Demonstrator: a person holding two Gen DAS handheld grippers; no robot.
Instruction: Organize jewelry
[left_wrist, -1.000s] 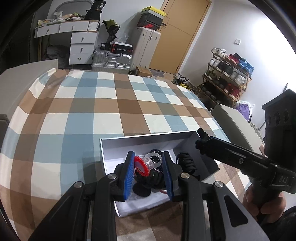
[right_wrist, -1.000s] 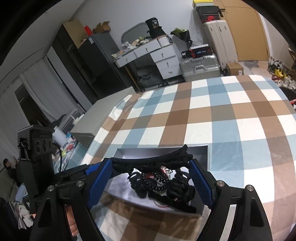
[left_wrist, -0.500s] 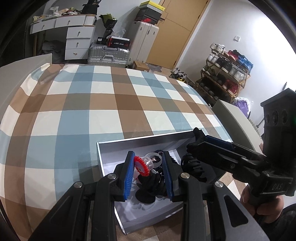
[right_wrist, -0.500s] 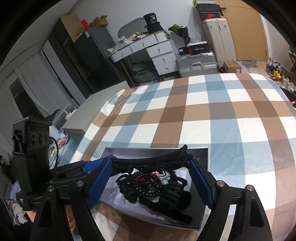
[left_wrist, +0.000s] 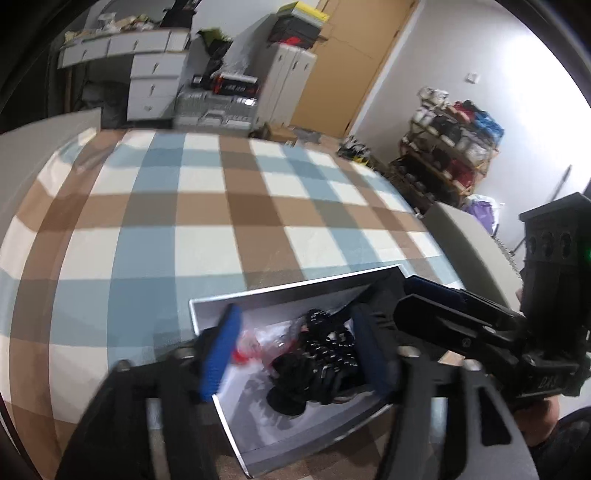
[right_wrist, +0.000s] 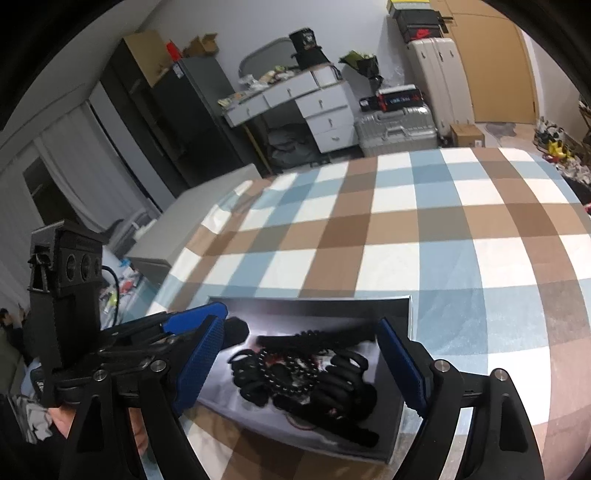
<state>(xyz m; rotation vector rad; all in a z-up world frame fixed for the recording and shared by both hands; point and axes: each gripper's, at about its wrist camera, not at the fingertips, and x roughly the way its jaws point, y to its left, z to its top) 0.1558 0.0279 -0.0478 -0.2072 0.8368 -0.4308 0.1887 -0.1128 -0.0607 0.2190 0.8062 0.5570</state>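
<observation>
Left wrist view
Where the jewelry is: a dark tangle, with a black bead bracelet (left_wrist: 328, 350), black hair ties (left_wrist: 295, 387) and a clear-and-red piece (left_wrist: 255, 341), lies inside the open grey box (left_wrist: 288, 291) on the checked cloth (left_wrist: 184, 221).
Left gripper (left_wrist: 295, 354) jaws: released, spread wide over the box with nothing between them; the picture is motion-blurred.
Left gripper pose: tilted down over the near-left part of the box, fingers straddling the clear-and-red piece and the beads.
Right gripper (left_wrist: 391, 302): reaches in from the right, its tips over the far-right corner of the box.
Risk: the two tools sit close above one small box, so a careless withdrawal or reach could knock them together or nudge the box along the cloth.

Right wrist view
Where the jewelry is: same box, the bead bracelet (right_wrist: 291, 369) on top of a heap of black ties and a long black clip (right_wrist: 321, 334) lying across the back.
Right gripper (right_wrist: 299, 365) jaws: released and wide, empty, framing the heap.
Right gripper pose: angled down from the near side, tips just above the contents.
Left gripper (right_wrist: 207, 321): enters at the left rim, its blue-padded tips near the box edge.
Risk: the pieces are interlaced, so I judge that closing on one would likely drag others out, or the beads could slip from the pads.
</observation>
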